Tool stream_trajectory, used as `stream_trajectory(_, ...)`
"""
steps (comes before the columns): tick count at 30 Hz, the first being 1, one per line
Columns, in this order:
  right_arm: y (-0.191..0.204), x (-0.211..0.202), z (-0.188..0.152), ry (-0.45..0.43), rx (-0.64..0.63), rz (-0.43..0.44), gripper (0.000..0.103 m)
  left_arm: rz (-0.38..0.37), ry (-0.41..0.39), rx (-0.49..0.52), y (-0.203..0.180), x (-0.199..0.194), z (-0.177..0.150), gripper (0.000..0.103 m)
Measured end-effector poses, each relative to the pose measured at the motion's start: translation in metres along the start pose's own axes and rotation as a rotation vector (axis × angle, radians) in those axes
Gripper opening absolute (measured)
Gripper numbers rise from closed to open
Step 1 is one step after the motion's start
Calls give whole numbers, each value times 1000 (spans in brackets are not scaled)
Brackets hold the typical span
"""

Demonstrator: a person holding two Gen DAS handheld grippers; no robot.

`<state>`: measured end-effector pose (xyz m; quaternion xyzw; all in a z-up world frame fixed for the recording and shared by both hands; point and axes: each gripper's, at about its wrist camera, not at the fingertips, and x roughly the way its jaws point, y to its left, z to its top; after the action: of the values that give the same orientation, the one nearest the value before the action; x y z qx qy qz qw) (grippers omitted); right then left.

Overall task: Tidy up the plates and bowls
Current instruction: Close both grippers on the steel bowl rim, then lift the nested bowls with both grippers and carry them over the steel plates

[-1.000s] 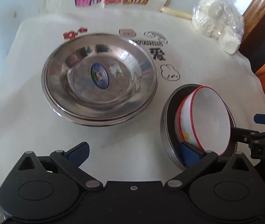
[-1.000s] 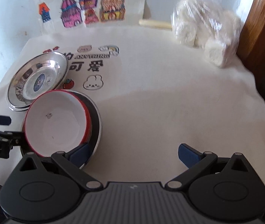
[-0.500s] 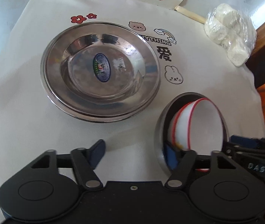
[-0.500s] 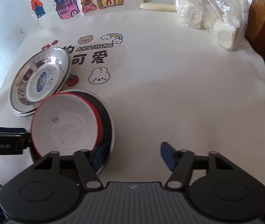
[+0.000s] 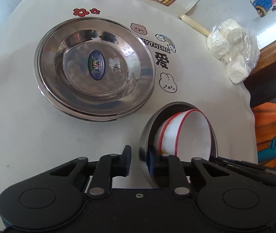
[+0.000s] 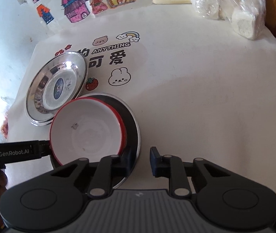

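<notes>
**Both grippers pinching opposite rims of the nested bowl stack**

Left wrist view: the left gripper (image 5: 139,162) is closing, its jaws astride the near wall of the steel bowl (image 5: 147,134), one pad outside and one inside the rim; whether the pads already press I cannot tell for certain, though they look to be on the metal. Inside that bowl sit the red-rimmed white bowls (image 5: 188,134), tipped toward 3 o'clock. The stacked steel plates (image 5: 94,69) lie well apart at 11 o'clock on the printed cloth (image 5: 21,128). A bag of white lumps (image 5: 233,50) rests at 2 o'clock.

Right wrist view: the right gripper (image 6: 141,161) is also closing, straddling the steel bowl's rim at the bowl's 5 o'clock edge; the left tool reaches in from 9 o'clock. The plates sit at 10 o'clock, just beside the bowls.

Handling, as I judge it: thin polished steel is stiff, light and slippery, so a rim pinch may slide or pivot. The white bowls look like glazed ware or melamine, loose inside and free to shift. Two opposing rim grips, kept level, suit best.
</notes>
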<state>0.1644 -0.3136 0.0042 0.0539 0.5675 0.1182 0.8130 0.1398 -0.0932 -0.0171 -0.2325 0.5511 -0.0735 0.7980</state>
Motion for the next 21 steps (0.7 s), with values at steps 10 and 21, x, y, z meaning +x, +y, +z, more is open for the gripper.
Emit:
stream_trajectory(10, -17, 8, 1, 29, 123, 84, 26, 29, -20, 73, -9, 0, -1, 11)
stream_trajectory(21, -2, 8, 1, 36, 92, 51, 15, 38, -26, 96, -10, 0, -1, 10)
